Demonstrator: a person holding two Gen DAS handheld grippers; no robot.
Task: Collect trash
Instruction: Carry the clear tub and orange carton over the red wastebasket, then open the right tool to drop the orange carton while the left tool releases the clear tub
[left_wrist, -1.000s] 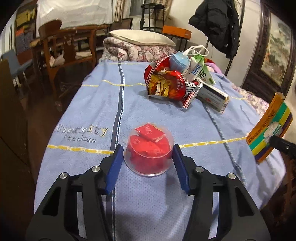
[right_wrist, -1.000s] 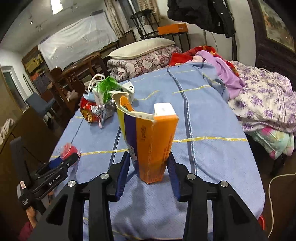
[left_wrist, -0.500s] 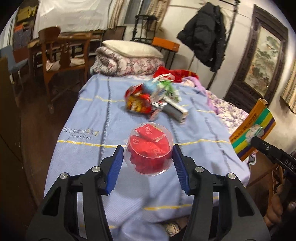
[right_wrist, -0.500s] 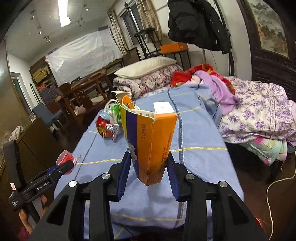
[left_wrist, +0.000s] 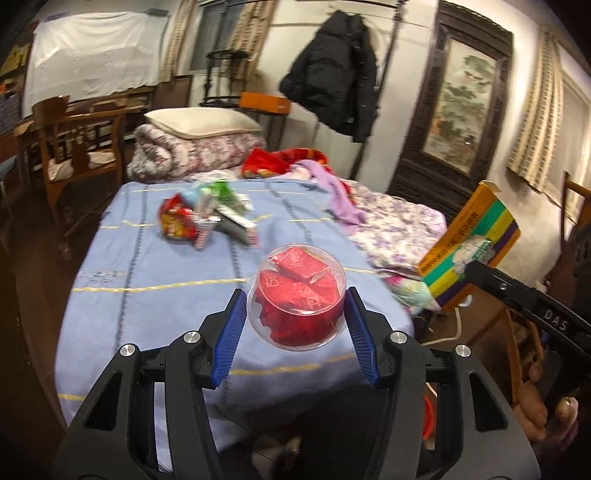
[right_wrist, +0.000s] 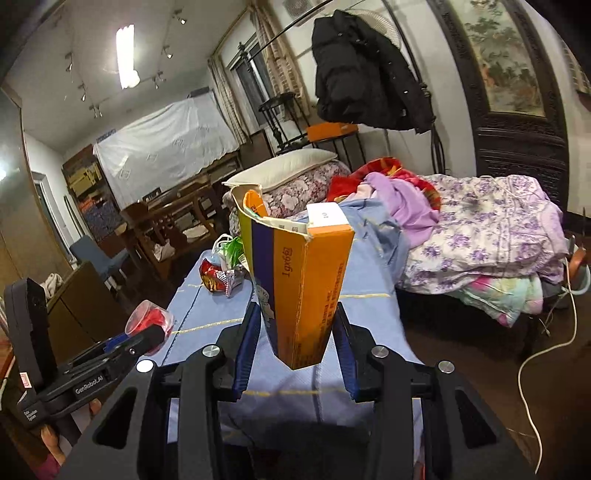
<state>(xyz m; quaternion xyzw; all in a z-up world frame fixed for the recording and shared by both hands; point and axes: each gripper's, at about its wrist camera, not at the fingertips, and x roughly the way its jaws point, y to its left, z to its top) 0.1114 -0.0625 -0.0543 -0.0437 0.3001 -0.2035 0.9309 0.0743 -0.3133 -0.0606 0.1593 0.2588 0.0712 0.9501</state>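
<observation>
My left gripper (left_wrist: 295, 314) is shut on a clear plastic cup (left_wrist: 297, 295) stuffed with red wrappers, held in the air above the near end of the blue bedspread (left_wrist: 155, 266). My right gripper (right_wrist: 295, 332) is shut on a torn-open orange carton (right_wrist: 303, 284), held upright off the bed. That carton (left_wrist: 472, 254) shows at the right of the left wrist view, and the cup (right_wrist: 149, 321) shows at the lower left of the right wrist view. A pile of trash (left_wrist: 199, 218) with a red snack bag and small boxes lies farther up the bed.
Folded quilts with a pillow (left_wrist: 199, 122) sit at the bed's head, with purple clothes (right_wrist: 480, 236) heaped on the right. Wooden chairs (left_wrist: 74, 147) stand to the left. A black coat (left_wrist: 336, 85) hangs on a rack. A white cord (right_wrist: 535, 354) trails on the floor.
Both grippers have lifted and drawn back from the bed with the cup and the carton still held. The trash pile now looks smaller and farther away.
</observation>
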